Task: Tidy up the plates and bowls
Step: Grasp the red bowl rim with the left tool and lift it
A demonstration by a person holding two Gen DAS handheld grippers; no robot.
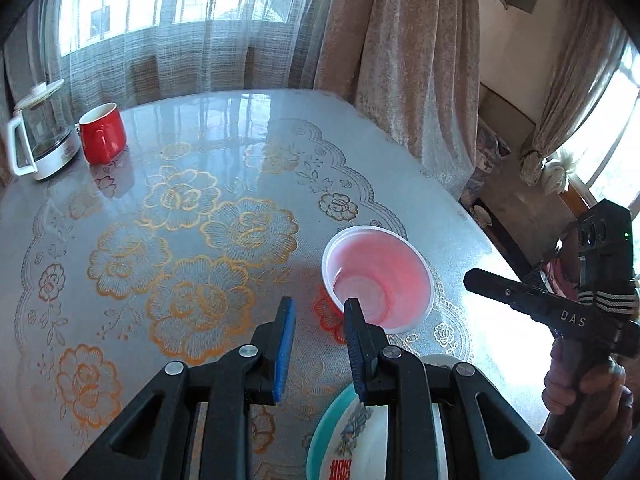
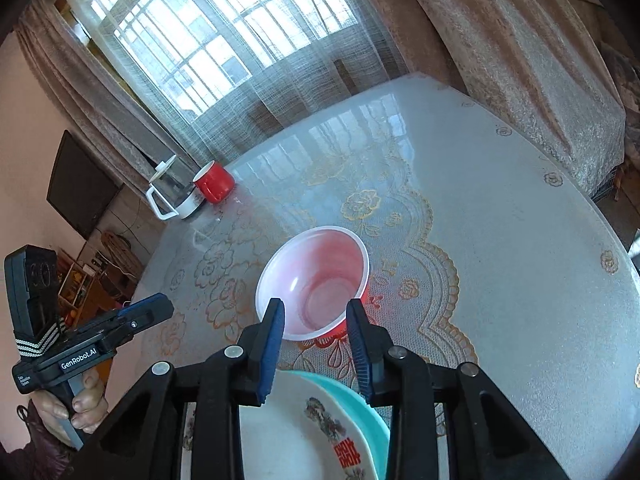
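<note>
Your table [image 1: 224, 128] is the biggest thing here, covered in a glossy lace-patterned cloth, and most of its middle is bare, so you have room to build one pile. At the near edge, right under both tools, lie the plates: a white plate [image 2: 280, 432] with a red and floral print rests on a teal plate [image 2: 360, 400], already nested, which suggests that this is your stacking spot. Just beyond them stands the red bowl [image 2: 316, 284], upright, white inside, apart from the plates and not yet joined to them; it looks like the piece left to place.

Your right tool [image 2: 316, 344] hangs above the plates with its jaws apart and nothing between them, lined up on the near rim of the bowl, likely for a rim pinch. Your left tool [image 1: 320, 348] is likewise spread and empty, aimed just left of the bowl, well placed to steady the plates.

Far off by the curtain sit a kettle [image 1: 38, 140] and a red mug [image 1: 103, 133], side by side, out of your working area.
</note>
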